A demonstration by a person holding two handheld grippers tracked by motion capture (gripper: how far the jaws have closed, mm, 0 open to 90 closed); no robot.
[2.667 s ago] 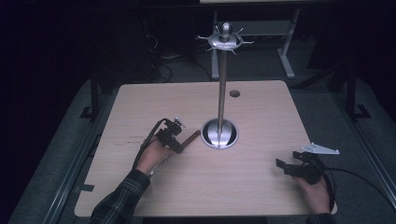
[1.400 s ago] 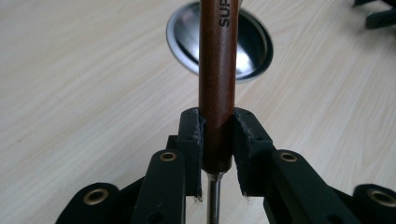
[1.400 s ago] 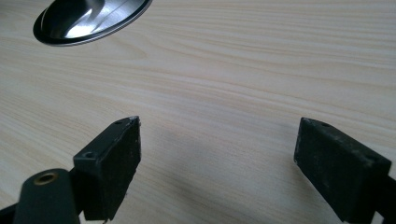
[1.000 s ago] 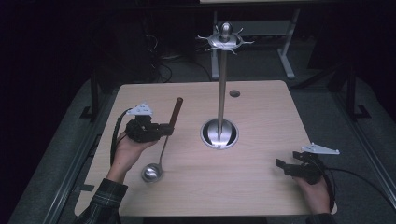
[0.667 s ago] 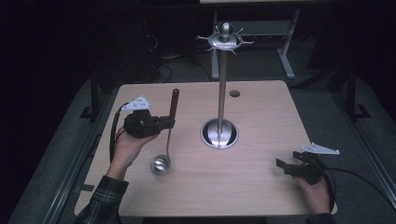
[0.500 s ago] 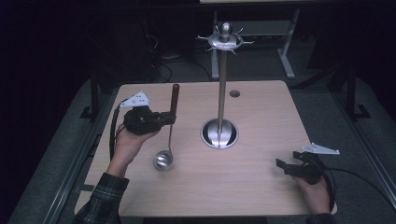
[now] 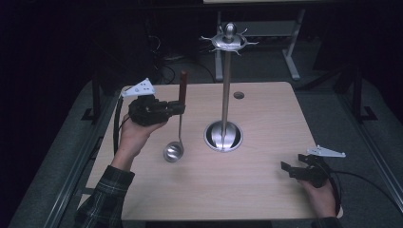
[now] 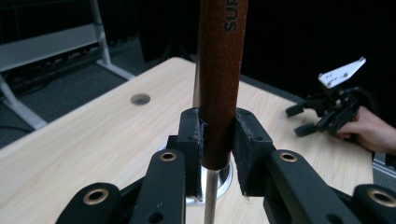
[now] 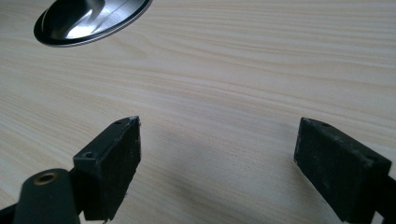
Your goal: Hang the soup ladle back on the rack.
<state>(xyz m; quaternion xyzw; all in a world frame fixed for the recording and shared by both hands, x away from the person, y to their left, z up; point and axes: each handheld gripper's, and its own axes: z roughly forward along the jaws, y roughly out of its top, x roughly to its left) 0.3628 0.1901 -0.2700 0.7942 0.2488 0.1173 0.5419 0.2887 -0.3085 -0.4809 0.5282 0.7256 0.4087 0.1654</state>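
ladle lifted upright beside the hanging stand

while the wooden table carries the scene, the tall steel stand rises at its middle, its round base near centre and its hooked crown high at the far side. left of the stand, the ladle now hangs upright, bowl low over the wood; a second ago it sat lower and more tilted, so the lift toward a hook looks under way. the left gripper is clamped on the brown handle, pads pressed on both sides. the right gripper rests at the near right, jaws spread with nothing between them. between ladle and crown only the post stands; the handle's end must clear the hook arms.
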